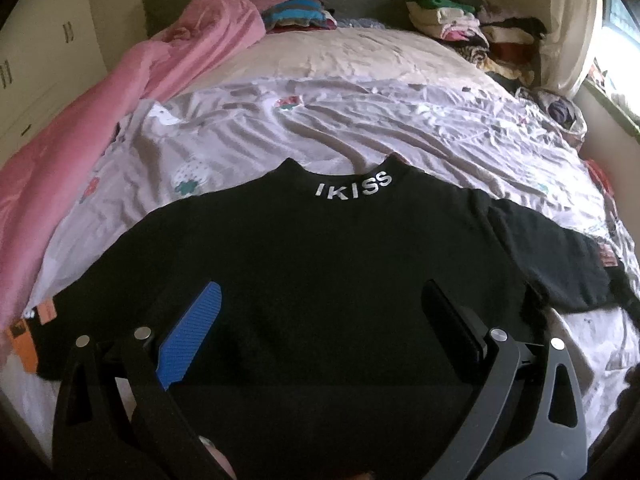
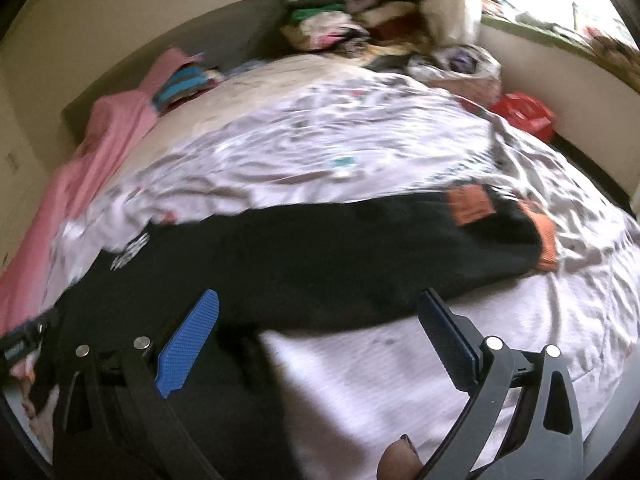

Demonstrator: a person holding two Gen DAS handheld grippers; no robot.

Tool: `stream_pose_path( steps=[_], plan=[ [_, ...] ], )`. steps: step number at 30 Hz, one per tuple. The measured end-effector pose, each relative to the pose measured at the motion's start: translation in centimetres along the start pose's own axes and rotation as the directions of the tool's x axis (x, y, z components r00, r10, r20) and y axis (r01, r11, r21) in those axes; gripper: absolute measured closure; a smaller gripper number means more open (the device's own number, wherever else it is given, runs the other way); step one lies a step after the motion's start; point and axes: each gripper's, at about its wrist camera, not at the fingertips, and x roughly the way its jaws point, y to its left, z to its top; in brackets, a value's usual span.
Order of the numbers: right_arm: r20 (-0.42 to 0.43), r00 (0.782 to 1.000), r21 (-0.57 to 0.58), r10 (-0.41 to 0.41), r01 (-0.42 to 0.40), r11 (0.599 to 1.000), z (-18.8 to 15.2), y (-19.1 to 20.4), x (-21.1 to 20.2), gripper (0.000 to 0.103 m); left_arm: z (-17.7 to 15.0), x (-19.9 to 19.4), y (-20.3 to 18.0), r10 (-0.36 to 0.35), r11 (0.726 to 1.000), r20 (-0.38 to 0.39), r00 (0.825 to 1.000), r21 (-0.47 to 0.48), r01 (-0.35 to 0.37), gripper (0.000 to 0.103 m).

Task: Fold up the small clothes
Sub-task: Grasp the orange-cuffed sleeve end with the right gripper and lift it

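Note:
A black long-sleeved top (image 1: 320, 264) lies spread flat on the bed, its collar with white "IKISS" letters (image 1: 354, 189) pointing away from me. Its left sleeve ends in orange patches (image 1: 24, 344). My left gripper (image 1: 320, 312) is open and empty, hovering over the chest of the top. In the right wrist view, which is blurred, the top's right sleeve (image 2: 360, 248) stretches to the right and ends in an orange cuff (image 2: 548, 240). My right gripper (image 2: 320, 316) is open and empty above the sleeve's near edge and the sheet.
The bed has a wrinkled pale printed sheet (image 1: 360, 120). A pink blanket (image 1: 100, 128) runs along the left side. Piles of clothes (image 1: 472, 28) sit at the head of the bed and far right corner. A red object (image 2: 524, 114) lies by the right wall.

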Motion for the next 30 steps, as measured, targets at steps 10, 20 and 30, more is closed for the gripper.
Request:
stream_pose_path(
  steps=[10,20,30],
  plan=[
    [-0.036,0.997,0.313,-0.074,0.081,0.946,0.9,-11.2,1.8,0.004,1.3,4.1,-1.8,-0.007,1.0,-0.048,0.999,0.02,0.008,0.009],
    [-0.07,0.998,0.514,-0.002,0.038,0.857,1.4,-17.0,5.6,0.008,1.3,8.1,-0.8,0.02,0.999,-0.088,0.996,-0.049,-0.025,0.009],
    [0.103,0.992,0.515,0.076,-0.118,0.849,3.8,-17.7,5.0,0.082,0.2,6.7,1.2,-0.035,0.99,-0.064,0.997,-0.139,0.026,0.009]
  ],
)
